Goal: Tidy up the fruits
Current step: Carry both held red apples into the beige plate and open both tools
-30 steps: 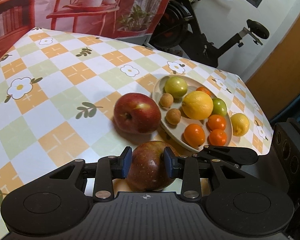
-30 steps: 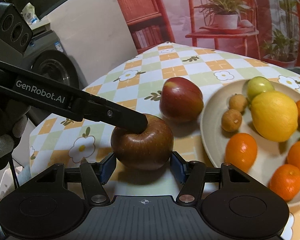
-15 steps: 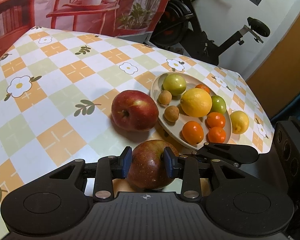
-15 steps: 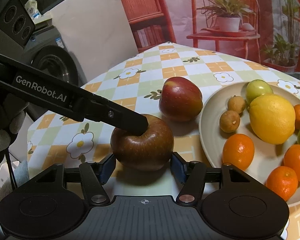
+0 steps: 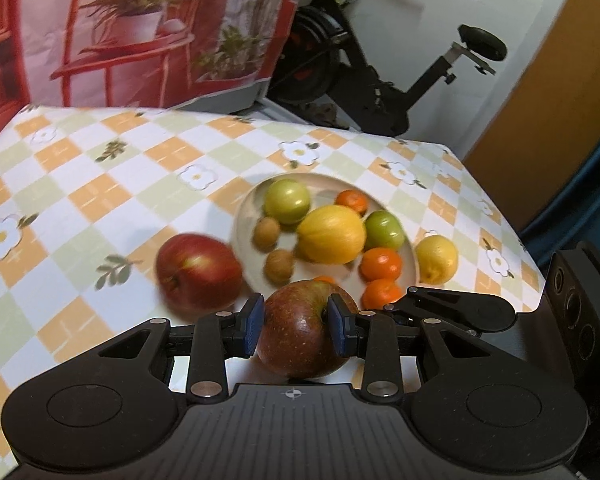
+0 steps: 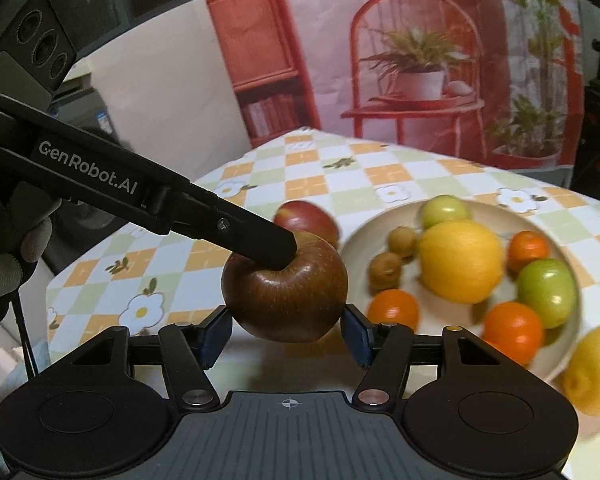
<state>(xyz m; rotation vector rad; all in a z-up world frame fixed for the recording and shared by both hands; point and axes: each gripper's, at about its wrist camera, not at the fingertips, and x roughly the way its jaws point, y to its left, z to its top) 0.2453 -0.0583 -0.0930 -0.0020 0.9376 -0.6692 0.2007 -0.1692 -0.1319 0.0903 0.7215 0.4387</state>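
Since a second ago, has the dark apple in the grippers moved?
Yes. The dark apple has lifted toward the plate: it now overlaps the red apple that sits behind it.

The one readable text is the brand "GenRobot.AI", printed in pale letters along the black side of the left gripper (image 6: 288,246), where it reaches in from the left edge of the right wrist view. A small blue-and-white sticker sits on the grey appliance (image 6: 100,120) behind that gripper, but its print is too small and blurred to read.
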